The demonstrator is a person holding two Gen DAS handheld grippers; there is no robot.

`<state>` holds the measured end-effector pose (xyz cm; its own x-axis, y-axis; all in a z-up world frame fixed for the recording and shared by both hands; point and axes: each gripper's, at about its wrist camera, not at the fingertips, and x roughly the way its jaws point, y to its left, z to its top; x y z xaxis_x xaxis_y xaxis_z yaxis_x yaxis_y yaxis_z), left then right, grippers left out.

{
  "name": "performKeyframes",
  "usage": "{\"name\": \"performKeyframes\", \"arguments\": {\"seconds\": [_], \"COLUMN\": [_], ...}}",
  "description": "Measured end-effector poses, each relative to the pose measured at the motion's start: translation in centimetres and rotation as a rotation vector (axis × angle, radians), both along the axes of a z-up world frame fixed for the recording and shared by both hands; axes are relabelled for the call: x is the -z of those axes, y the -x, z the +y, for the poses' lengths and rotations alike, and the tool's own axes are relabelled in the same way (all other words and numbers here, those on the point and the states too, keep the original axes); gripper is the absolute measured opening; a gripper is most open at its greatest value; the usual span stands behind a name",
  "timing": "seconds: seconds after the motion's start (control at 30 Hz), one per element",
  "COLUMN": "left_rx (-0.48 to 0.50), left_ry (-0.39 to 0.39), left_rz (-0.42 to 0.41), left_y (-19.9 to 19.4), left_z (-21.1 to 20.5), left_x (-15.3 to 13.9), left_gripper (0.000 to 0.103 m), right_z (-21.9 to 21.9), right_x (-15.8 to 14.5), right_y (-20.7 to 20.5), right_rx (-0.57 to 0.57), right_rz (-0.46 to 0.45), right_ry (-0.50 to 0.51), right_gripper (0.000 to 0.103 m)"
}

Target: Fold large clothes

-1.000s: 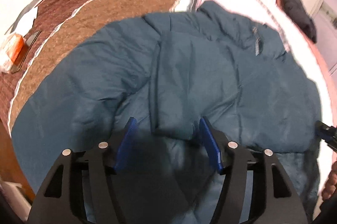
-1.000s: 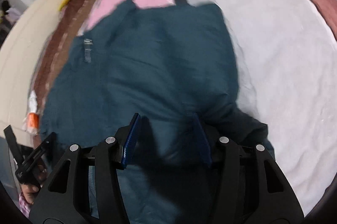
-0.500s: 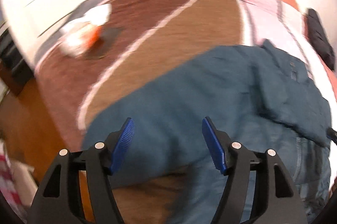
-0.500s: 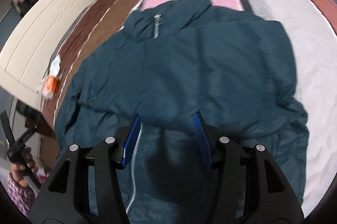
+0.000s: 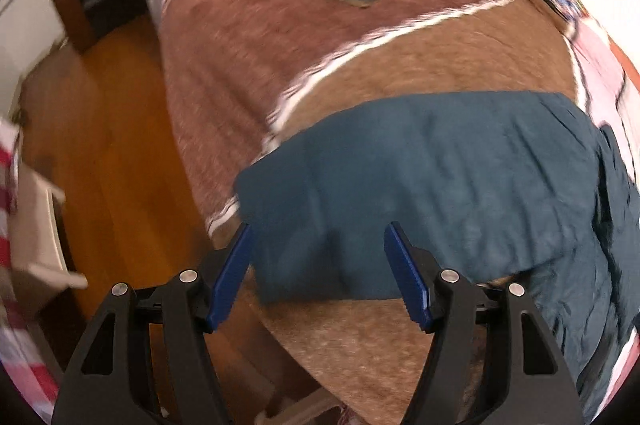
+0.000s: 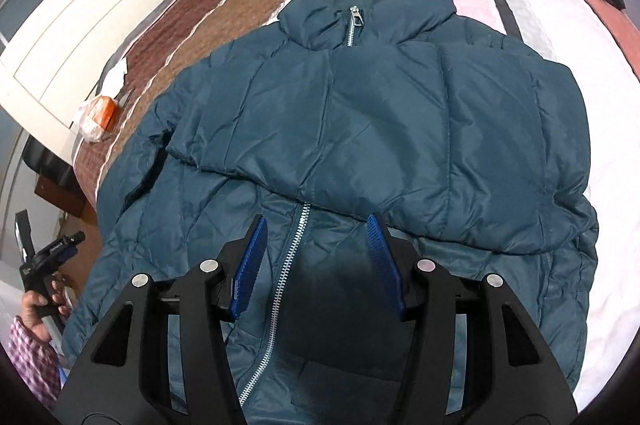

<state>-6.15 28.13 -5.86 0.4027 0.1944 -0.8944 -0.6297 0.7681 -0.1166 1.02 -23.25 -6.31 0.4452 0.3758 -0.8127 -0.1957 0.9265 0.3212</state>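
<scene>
A: Where is the jacket (image 6: pixel 380 129) and what step is it, in your opinion?

B: The teal puffer jacket lies front up on the striped blanket (image 5: pixel 400 65), collar at 12 o'clock in the right wrist view. One sleeve (image 6: pixel 400 161) is folded across the chest. The other sleeve (image 5: pixel 400 193) lies out flat at the 9 o'clock side, close to the bed edge. So I judge the sleeve folding is half done.

A: And the grippers?

B: The right gripper (image 6: pixel 316 265) hovers over the zipper (image 6: pixel 280 289) at 6 o'clock; its jaws stand wide apart and hold nothing. The left gripper (image 5: pixel 316 273) is also wide open and empty, and its blue pads frame the cuff end of the flat sleeve.

A: What does the next move need?

B: Probably the left gripper must come down on that cuff, close on the fabric, and carry it toward 3 o'clock over the chest. The picture is blurred, so I cannot tell if the pads touch the fabric.
</scene>
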Motion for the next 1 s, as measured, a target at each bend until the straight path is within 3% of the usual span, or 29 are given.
{"name": "performKeyframes", "arguments": {"seconds": [0.07,0.1,0.27,0.37,0.47,0.53,0.67,0.77,0.83,0.93,1.0], "left_rx": [-0.063,-0.074,0.038,0.064,0.032,-0.052,-0.13,-0.148,-0.187,-0.243,-0.273], "left_ry": [0.054,0.137,0.36,0.57,0.614,0.701,0.774,0.783,0.748,0.733,0.709], "left_rz": [0.015,-0.025,-0.143,-0.189,-0.196,-0.223,-0.253,-0.223,-0.235,-0.268,-0.262], "left_y": [0.9,1.4,1.0,0.1,-0.8,-1.3,-2.3,-3.3,-3.1,-2.8,-2.4], "left_z": [1.2,1.3,-2.3,-5.2,-5.7,-5.4,-5.2,-5.8,-5.7,-5.2,-4.7], "left_x": [0.6,0.4,-0.7,0.5,1.9,3.5,4.8,5.7,5.6,5.4,5.4], "left_gripper": [0.066,0.066,0.069,0.069,0.07,0.07,0.07,0.07,0.068,0.057,0.036], "right_z": [0.0,0.0,0.8,1.4,1.8,1.8,1.6,1.6,1.7,1.7,1.6], "right_x": [0.0,0.1,-0.1,0.1,0.0,-0.2,-0.2,-0.1,-0.1,0.0,0.1], "right_y": [0.0,0.1,0.4,0.5,0.7,0.8,0.8,0.7,0.7,0.7,0.6], "right_rx": [0.002,-0.001,-0.023,-0.034,-0.043,-0.043,-0.035,-0.034,-0.036,-0.036,-0.032], "right_rz": [0.005,0.011,0.004,0.012,0.002,-0.006,-0.007,-0.003,-0.003,-0.001,0.0], "right_ry": [0.001,0.0,0.009,0.015,0.03,0.037,0.037,0.039,0.042,0.043,0.042], "right_gripper": [0.052,0.052,0.052,0.052,0.052,0.052,0.052,0.052,0.052,0.052,0.052]}}
